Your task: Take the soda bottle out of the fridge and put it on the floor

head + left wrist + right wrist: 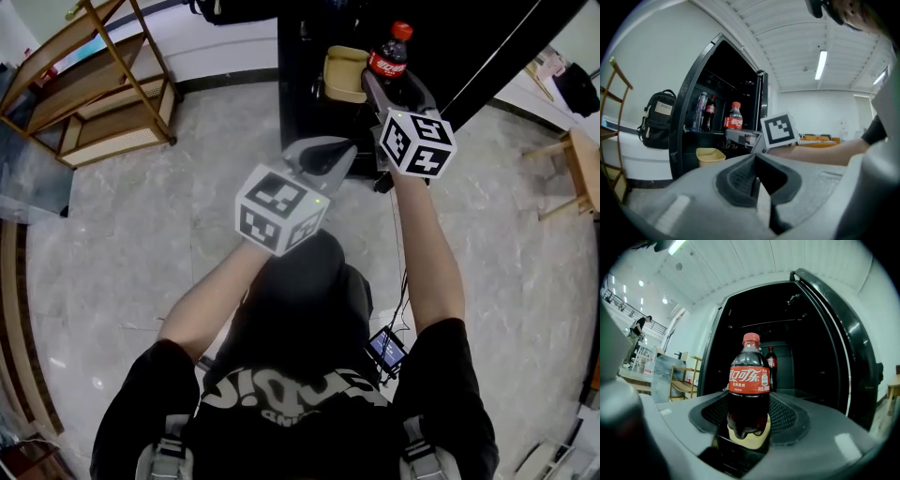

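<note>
While right gripper [748, 427] clamps bottle [749, 390] low on body, bottle stands upright, cap up, at mouth of open fridge [825, 348], far side of jaws. Left gripper [757, 180] pads together, empty, near-left of bottle. Floor [159, 234] lies below; lowering probably next, axis kept vertical.

Black short-sleeved shirt [448, 398], white lettering [281, 401]; grey left claw [339, 155] and right claw [394, 86] bear checkered marker cubes [279, 211].

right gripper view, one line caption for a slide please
Right claw gripping a soda bottle before the open black fridge, a second bottle inside.
</note>
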Tool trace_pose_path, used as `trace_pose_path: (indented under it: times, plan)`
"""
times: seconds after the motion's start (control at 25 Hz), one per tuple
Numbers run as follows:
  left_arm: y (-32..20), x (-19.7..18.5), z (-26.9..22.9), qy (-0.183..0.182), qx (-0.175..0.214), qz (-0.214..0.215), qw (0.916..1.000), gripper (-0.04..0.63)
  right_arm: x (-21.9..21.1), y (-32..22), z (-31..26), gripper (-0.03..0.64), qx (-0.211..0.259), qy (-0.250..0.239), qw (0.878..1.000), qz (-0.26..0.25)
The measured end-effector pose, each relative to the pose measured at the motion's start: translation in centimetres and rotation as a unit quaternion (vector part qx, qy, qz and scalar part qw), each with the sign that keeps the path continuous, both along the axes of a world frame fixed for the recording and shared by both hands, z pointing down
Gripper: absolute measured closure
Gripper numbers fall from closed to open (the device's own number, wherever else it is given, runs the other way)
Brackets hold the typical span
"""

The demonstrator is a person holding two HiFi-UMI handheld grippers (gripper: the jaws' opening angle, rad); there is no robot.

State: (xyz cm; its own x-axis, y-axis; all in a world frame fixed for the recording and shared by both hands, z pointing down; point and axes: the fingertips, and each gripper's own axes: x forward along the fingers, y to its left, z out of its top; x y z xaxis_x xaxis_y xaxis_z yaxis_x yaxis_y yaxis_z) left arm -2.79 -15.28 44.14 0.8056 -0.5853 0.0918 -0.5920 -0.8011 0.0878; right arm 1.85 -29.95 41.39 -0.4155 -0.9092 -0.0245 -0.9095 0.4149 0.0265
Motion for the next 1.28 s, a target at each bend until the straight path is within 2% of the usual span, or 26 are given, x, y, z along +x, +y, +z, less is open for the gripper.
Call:
trace_pose_path:
  times: [0.24,0.48,0.64,0.96,1.28]
  plan:
    - [4.6,2.3,1.7,0.002,-0.001,-0.003,1.0,0.594,3.6,5.9,3.0,0.36,-0.01,0.003,1.0,0.01]
    - [7.1,3.3,2.9,0.0,0.0,0.003,1.0,0.594,5.8,8.7,5.2,0.359,-0.019,-0.013,1.0,0.022]
    - [8.0,3.7,4.0,-0.004,0.01,0.014,0.9998,0.594,6.2,9.9,6.5,0.359,-0.01,-0.026,0.999,0.021]
    - [7.6,3.3,7.2,0.002,-0.006,0.025,0.9997,0.594,7.4,10.7,11.2,0.359,-0.013,-0.021,0.999,0.023]
    - [7.9,2.8,13.7,-0.002,-0.022,0.04,0.999,0.594,7.3,12.3,20.1,0.359,-0.037,-0.02,0.999,0.016]
